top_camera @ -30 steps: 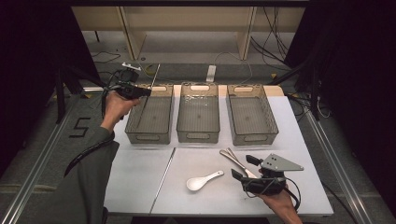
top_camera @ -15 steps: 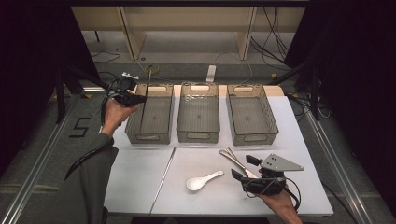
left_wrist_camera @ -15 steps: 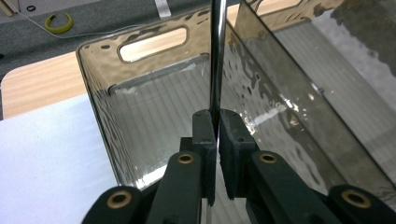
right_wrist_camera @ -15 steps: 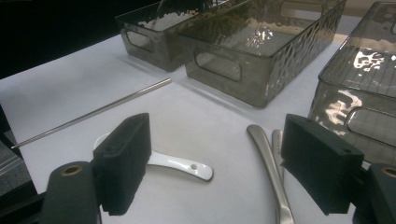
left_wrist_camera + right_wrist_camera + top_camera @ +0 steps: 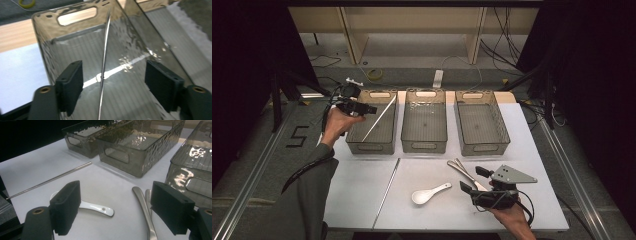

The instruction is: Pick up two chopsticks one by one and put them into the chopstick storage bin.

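A thin metal rod (image 5: 379, 118) leans slantwise inside the left grey bin (image 5: 354, 146), its top end against the far right corner. My left gripper (image 5: 371, 108) hovers at that bin's left rim; its jaws have just been opening. In the left gripper view the rod (image 5: 105, 57) stands free between the wide-apart pads (image 5: 71, 82), touching neither. My right gripper (image 5: 473, 180) rests open near the table's front right. Just ahead of it lie a white spoon (image 5: 95, 207) and two metal utensil handles (image 5: 145, 212).
The middle bin (image 5: 424, 145) and the right bin (image 5: 484, 145) stand in a row beside the left one. A second metal rod (image 5: 387, 192) lies on the white table (image 5: 357, 185) left of the white spoon (image 5: 429, 193). The metal utensils (image 5: 462, 171) lie beside my right gripper.
The left gripper held the rod pointing up over the left bin. Its jaws have opened and the rod has dropped, now leaning inside the bin. The right gripper has not moved.
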Demonstrator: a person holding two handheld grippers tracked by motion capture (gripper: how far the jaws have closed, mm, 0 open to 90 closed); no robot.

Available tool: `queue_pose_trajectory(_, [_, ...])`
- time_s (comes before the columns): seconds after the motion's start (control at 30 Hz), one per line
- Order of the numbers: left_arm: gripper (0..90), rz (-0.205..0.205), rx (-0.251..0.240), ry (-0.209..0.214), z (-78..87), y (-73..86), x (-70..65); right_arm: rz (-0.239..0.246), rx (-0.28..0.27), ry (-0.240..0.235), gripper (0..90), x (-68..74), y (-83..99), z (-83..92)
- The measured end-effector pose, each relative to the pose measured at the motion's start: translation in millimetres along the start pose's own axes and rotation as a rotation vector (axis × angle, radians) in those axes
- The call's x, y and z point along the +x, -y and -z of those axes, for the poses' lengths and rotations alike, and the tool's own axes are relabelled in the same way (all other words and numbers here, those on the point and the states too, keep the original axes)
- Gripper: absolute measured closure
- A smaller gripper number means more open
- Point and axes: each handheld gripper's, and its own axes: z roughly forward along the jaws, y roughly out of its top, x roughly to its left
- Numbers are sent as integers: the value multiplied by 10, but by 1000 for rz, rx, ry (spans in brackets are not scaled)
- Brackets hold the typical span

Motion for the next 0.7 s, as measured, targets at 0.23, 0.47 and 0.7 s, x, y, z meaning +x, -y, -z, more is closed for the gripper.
queue_pose_trajectory(0.23, [220,16,-9,38,105,74,-76,3,1,1,253,1,2,-4])
queue_pose_trajectory(0.47, [191,14,-5,51,251,190,-190,2,4,3,254,-1,3,-6])
queue_pose_trajectory(0.7, [184,-2,70,76,377,455,-420,0,8,2,253,-1,5,-6])
